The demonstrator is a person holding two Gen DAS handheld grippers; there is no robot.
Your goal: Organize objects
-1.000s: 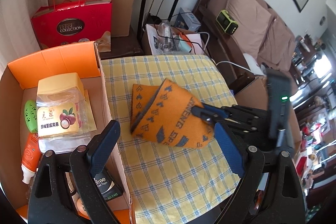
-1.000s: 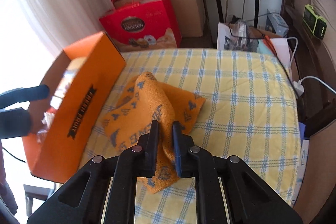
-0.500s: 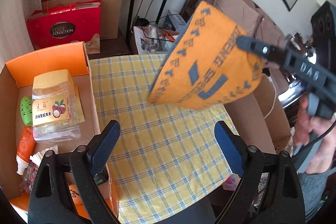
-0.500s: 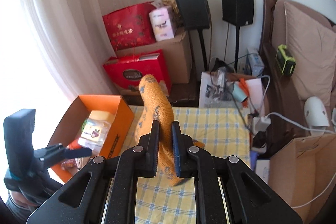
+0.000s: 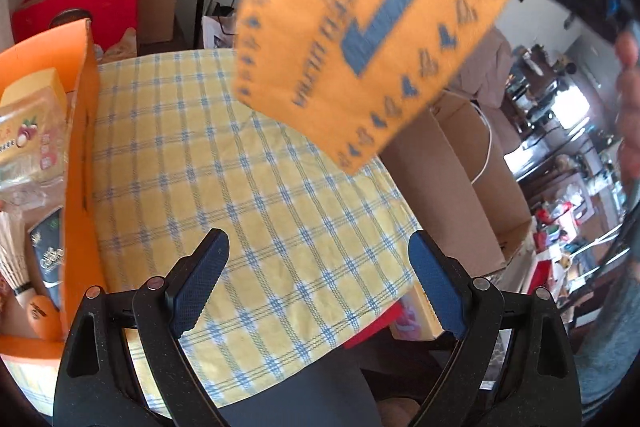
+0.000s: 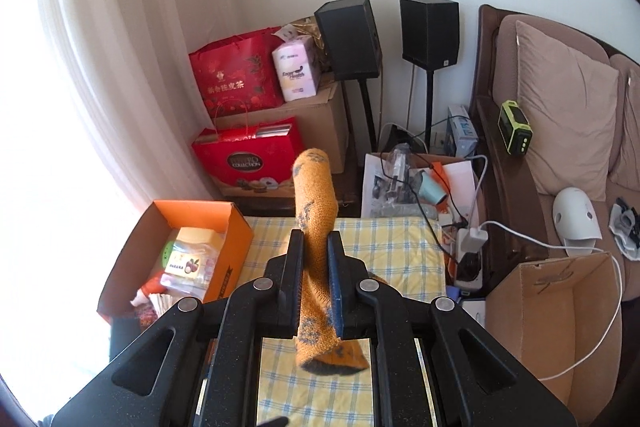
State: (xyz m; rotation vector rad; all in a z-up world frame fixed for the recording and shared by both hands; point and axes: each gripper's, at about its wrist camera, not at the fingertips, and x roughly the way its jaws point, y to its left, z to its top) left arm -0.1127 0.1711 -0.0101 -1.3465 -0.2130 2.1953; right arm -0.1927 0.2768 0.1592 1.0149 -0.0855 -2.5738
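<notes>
Right gripper (image 6: 315, 259) fingers, clamped on the orange towel (image 6: 314, 195), have lifted it higher; left gripper (image 5: 320, 291) fingers gape empty

"COLLECTION" on the red gift bag (image 6: 250, 163); "Eager Health" on the tissue pack (image 6: 296, 69).

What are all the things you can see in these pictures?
Orange cloth: one, orange with blue marks, lifted above the table, hanging from the right hand-held gripper.
Orange box: one, on the table's left, holding packets.
Checked tablecloth: one, yellow and blue, covering the table.
Red gift bags: two, by the curtain.
Speakers: two, black, by the wall.
Cardboard box: one, brown, open, right of the table.
Left hand-held gripper: open, empty, above the tablecloth.
Right hand-held gripper: shut on the cloth.
</notes>
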